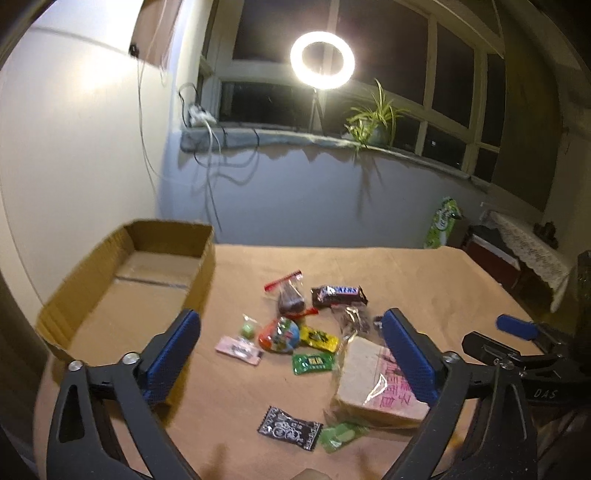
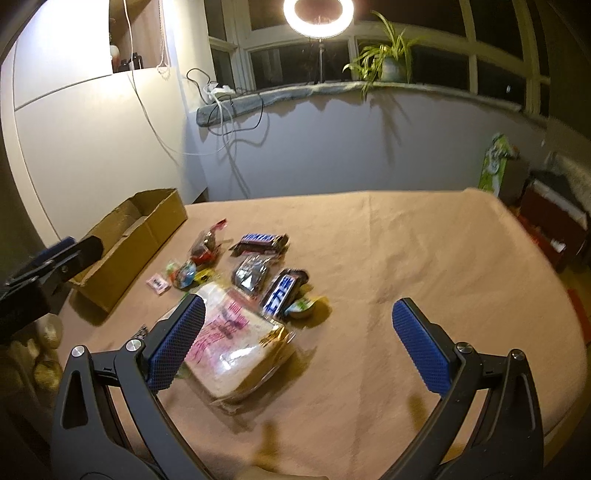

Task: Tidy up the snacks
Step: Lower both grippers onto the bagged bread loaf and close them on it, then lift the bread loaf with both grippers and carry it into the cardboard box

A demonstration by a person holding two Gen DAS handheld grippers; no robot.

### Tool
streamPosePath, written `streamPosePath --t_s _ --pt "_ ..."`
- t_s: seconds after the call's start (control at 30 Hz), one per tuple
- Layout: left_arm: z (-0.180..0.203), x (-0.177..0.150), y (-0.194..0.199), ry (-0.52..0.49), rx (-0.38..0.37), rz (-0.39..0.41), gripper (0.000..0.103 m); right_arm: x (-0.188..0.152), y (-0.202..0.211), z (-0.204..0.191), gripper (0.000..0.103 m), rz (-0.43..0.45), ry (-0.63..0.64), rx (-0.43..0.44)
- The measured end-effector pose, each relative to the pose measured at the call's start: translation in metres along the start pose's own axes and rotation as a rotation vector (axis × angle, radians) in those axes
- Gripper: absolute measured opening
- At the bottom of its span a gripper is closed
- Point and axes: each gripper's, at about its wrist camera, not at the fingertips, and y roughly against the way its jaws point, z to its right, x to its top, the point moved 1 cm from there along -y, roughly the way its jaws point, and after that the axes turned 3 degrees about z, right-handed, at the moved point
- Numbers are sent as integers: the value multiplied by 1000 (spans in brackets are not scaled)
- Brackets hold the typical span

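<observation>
Cardboard box (image 1: 125,280) sits beside scattered snacks (image 1: 314,336).

A ring light (image 1: 322,60) on a thin stand is glowing in front of dark window panes (image 1: 391,33). A potted spider plant (image 1: 373,118) is sitting on the stone windowsill (image 1: 258,134), its leaves hanging over the edge. A white power strip (image 1: 201,114) is lying at the sill's left end, with cables (image 1: 214,162) trailing down the pale wall. A tan cloth (image 2: 424,251) is covering the table. A green printed bag (image 1: 441,223) is standing beyond the table's far right corner, beside furniture draped in a lace cover (image 1: 532,251).
</observation>
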Motion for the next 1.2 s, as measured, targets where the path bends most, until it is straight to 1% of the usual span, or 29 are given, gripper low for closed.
streamPosePath --t_s 0.07,0.13,0.17,0.2,0.27,0.3,0.37,0.4,0.5,0.53,0.57,0.67,0.77,0.87,1.03,1.2 --pt "-1 -3 -4 7 -24 -23 89 -3 -4 3 95 -32 -29 33" --pt "-2 -8 -9 14 -51 -52 86 -7 -9 4 95 -55 -55 56" --pt "-3 -10 -12 23 -72 -70 82 -9 -12 5 94 -73 -73 72" --pt "-4 -11 -16 39 -99 -92 76 -12 -14 6 92 -85 -83 84" --pt "-7 -15 -23 80 -159 -143 71 -17 -21 7 79 -125 -105 120" --pt "-8 -18 -28 98 -190 -170 66 -20 -24 7 77 -142 -114 136" --pt "-5 -22 -35 110 -227 -214 60 -25 -32 7 71 -178 -140 171" --pt "-3 -25 -40 110 -244 -239 57 -28 -36 7 70 -197 -156 191" --pt "2 -31 -49 106 -265 -289 53 -35 -46 6 65 -239 -191 236" --pt "2 -33 -53 115 -275 -306 52 -37 -49 5 64 -251 -200 247" --pt "2 -35 -57 130 -292 -327 48 -38 -50 5 63 -261 -209 257" --pt "1 -41 -68 161 -328 -383 41 -41 -55 4 60 -278 -223 277" --pt "3 -44 -71 154 -338 -404 35 -42 -59 3 58 -290 -225 288" --pt "4 -47 -73 160 -359 -426 35 -42 -61 2 56 -295 -223 296" --pt "5 -47 -68 138 -347 -415 35 -40 -61 -4 53 -296 -180 290" --pt "1 -43 -63 134 -324 -388 35 -36 -60 -14 52 -302 -149 289"
